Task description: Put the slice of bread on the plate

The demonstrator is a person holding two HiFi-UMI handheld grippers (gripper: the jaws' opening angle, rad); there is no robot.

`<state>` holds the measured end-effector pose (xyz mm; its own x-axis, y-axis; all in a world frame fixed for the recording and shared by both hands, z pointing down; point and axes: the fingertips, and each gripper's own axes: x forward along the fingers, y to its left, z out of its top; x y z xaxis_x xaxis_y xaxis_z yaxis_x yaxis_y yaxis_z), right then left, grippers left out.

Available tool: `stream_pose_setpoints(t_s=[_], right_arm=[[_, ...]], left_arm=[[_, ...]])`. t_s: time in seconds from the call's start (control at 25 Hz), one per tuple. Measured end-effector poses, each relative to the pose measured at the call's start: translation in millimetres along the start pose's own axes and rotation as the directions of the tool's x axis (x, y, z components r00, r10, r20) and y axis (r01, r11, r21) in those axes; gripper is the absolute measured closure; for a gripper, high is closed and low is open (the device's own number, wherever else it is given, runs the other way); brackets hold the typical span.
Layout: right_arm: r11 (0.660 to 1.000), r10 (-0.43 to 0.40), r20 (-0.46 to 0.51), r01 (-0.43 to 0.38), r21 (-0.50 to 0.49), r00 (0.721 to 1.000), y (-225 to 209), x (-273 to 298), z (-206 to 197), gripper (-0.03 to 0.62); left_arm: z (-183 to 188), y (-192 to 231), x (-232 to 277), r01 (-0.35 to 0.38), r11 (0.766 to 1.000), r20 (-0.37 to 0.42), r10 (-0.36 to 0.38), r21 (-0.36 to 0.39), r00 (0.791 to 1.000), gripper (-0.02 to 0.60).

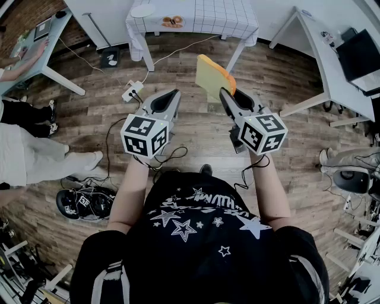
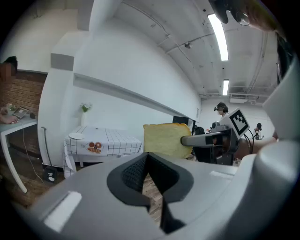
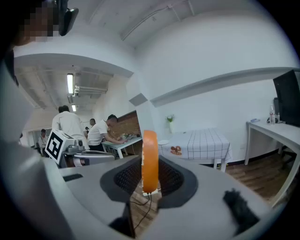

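The right gripper's (image 3: 150,169) jaws are clamped on a slice of bread (image 3: 149,149), upright and edge-on, in front of the checked-cloth surface (image 3: 202,142). A white plate (image 3: 163,142) sits at that surface's left end; left of the surface, people (image 3: 101,131) bend over a desk

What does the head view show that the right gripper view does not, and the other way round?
Only the head view: the star-printed shirt, the right gripper's marker cube, the broad face of the slice of bread. Only the right gripper view: the ceiling light, and the slice edge-on between that gripper's pads. Both: the left gripper, the checked table, the white plate.
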<state>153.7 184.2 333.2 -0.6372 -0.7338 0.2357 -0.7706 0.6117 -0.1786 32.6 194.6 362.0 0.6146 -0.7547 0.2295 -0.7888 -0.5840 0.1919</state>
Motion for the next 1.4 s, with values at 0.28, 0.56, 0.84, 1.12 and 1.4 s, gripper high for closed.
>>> stream_pose_setpoints(t_s=[0.28, 0.56, 0.84, 1.12, 1.4], right_arm=[[1.000, -0.017, 0.008, 0.017, -0.002, 1.000, 3, 4, 1, 0.497], [1.000, -0.025, -0.008, 0.025, -0.009, 1.000, 7, 4, -4, 0.497], [0.999, -0.022, -0.004, 0.022, -0.026, 1.000, 19, 7, -2, 0.496], [0.999, -0.038, -0.025, 0.038, -0.010, 0.999, 36, 25, -12, 0.496], [0.997, -0.065, -0.063, 0.068, 0.045, 0.996, 54, 34, -38, 0.496]], left_arm=[[5, 5, 1, 0.001, 1.000, 0.008, -0.001, 0.020, 1.000, 0.577], [10, 2, -1, 0.015, 0.999, 0.020, -0.015, 0.034, 1.000, 0.577], [7, 9, -13, 0.017, 1.000, 0.029, -0.017, 0.024, 0.999, 0.577], [3, 42, -41, -0.017, 1.000, 0.047, 0.016, 0.005, 0.999, 0.577], [2, 61, -69, 0.003, 1.000, 0.067, -0.003, -0.009, 0.998, 0.577]])
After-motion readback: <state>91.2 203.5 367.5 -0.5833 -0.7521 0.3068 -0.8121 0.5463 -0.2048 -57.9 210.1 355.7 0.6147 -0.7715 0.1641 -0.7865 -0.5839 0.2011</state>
